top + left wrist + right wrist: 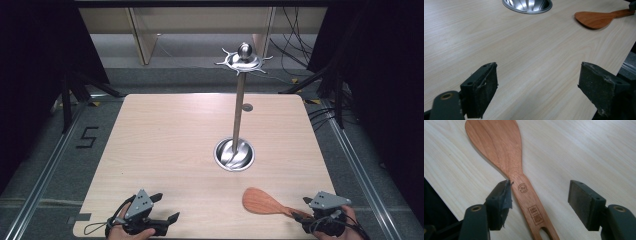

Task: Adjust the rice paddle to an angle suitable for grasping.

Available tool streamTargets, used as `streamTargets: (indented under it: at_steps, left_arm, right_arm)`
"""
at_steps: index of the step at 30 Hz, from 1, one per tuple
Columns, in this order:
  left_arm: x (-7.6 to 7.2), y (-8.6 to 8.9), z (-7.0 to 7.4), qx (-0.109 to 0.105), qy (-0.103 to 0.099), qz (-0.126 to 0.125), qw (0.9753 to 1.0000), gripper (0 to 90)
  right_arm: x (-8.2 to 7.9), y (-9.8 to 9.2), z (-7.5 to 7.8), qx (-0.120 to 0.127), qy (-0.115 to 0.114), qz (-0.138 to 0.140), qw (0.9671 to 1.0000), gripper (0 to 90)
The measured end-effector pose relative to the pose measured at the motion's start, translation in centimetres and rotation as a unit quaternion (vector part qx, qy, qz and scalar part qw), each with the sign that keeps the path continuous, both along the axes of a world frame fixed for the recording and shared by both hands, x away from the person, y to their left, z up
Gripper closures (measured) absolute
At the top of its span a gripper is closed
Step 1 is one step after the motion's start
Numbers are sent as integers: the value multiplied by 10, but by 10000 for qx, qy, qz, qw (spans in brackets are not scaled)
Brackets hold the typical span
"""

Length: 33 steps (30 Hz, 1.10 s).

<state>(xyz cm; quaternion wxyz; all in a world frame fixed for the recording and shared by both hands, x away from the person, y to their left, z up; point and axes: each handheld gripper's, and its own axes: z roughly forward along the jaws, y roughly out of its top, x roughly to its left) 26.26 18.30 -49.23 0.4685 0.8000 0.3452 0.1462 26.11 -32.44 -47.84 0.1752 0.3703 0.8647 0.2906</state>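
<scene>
Dark curtains flank a pale wooden table (165,145) in the high view, with grey floor and loose cables beyond its far edge; right of centre stands a metal stand (239,107), its pole rising from a round shiny base to a hooked crown with a ball on top; your left gripper (168,209) rests at the near left edge with its jaws apart and nothing between them; your right gripper (299,208) sits at the near right edge, and the spatula (262,202) lies flat on the table with its blade pointing far-left and its handle reaching into that gripper.

From the left gripper view, your two black jaws stand wide apart over bare table; the stand's base (527,5) shows at the far edge, and the spatula (596,18) lies far to the right, well apart from these jaws.

From the right gripper view, your jaws are spread with the spatula's handle (529,200) between them; the left jaw is just beside or touching the handle's edge, I cannot tell which; the right jaw is clearly apart from it; a round mark and a small printed label show on the handle, and a slot opens at its near end.
</scene>
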Motion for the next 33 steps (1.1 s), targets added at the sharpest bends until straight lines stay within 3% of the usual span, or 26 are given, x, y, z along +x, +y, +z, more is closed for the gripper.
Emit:
streamTargets:
  at_steps: [3,4,8,14,16,18,20,21,23,26,27,30,33]
  left_arm:
    - [-1,-1,0,-130,46,110,9998,150]
    - [-1,0,0,-58,50,92,9999,149]
    - [1,1,1,45,-53,-5,10000,149]
    - [0,-1,0,-50,-52,20,10000,149]
    - [0,1,0,85,-85,-16,9999,150]
    - [0,0,0,54,-76,4,10000,150]
    - [0,0,0,29,-49,62,10000,149]
    - [-1,0,0,-2,-15,107,9999,149]
    - [1,2,1,84,-103,32,9999,149]
    - [1,1,0,19,-101,51,9999,149]
    - [1,1,0,51,-103,35,9999,149]
    - [1,1,0,72,-107,25,9999,149]
    - [1,0,0,17,-109,44,9999,149]
  right_arm:
    - [1,-1,1,-73,-56,161,9998,414]
    - [-1,1,1,-30,-14,114,9999,414]
    - [-1,2,1,-133,-88,361,9992,471]
    - [-4,8,1,-304,-50,572,9979,664]
    - [-4,8,2,-363,-150,655,9971,749]
    - [-5,9,4,-285,-153,691,9971,792]
    - [-5,9,3,-306,-48,671,9973,822]
    - [-3,9,1,-372,-101,779,9962,837]
    - [-5,11,-1,-344,87,741,9966,868]
    - [-4,13,-5,-408,44,824,9958,900]
    - [-6,14,-5,-402,173,821,9957,900]
    - [-2,14,-6,-537,-17,1095,9925,900]
    - [-6,16,-6,-521,180,975,9937,900]
